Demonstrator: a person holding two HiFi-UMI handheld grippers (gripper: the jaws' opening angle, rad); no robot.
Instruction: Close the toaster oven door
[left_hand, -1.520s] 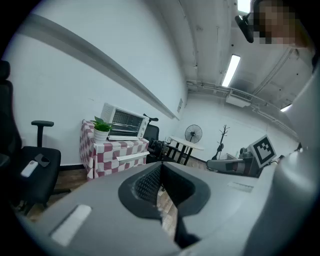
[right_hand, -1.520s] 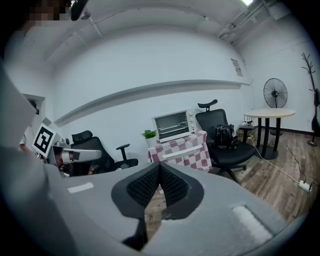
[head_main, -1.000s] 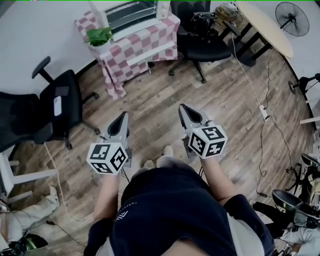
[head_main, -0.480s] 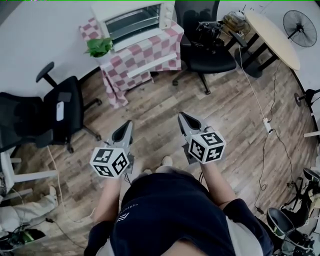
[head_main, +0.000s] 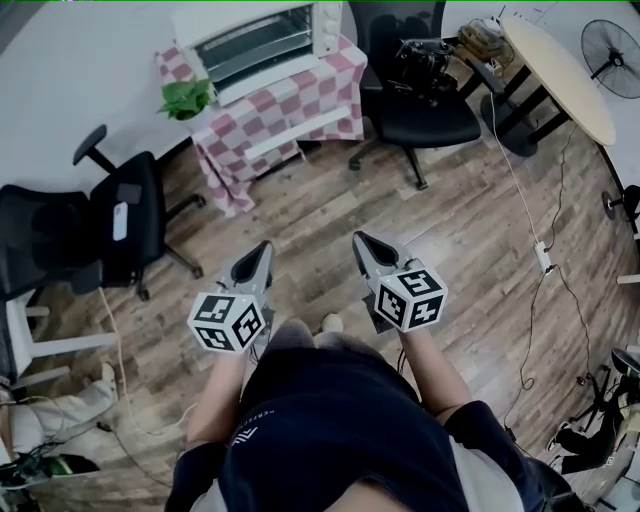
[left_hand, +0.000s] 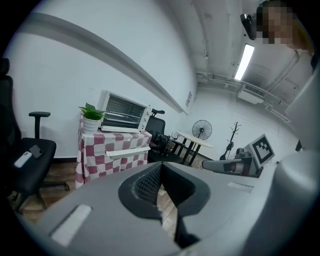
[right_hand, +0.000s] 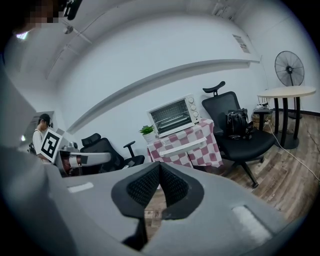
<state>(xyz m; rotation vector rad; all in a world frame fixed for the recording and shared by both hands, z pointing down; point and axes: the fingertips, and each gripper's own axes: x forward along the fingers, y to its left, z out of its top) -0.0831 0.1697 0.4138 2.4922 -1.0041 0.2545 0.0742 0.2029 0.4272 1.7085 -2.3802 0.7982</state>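
The room had a wooden floor. At the left stood a black office chair. Further back, a potted plant and the toaster oven sat on a checked table, well apart from me. My left gripper and my right gripper were both clenched, with nothing between the jaws.

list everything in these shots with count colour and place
toaster oven: 1, white, on the checked table by the wall
checked table: 1, red and white cloth, top centre
potted plant: 1, green, on the table left of the oven
office chairs: 2, black, flanking the table
bag: 1, black, on the right chair
round table: 1, pale top, upper right
fan: 1, black, top right corner
left gripper: 1, grey, shut, empty
right gripper: 1, grey, shut, empty
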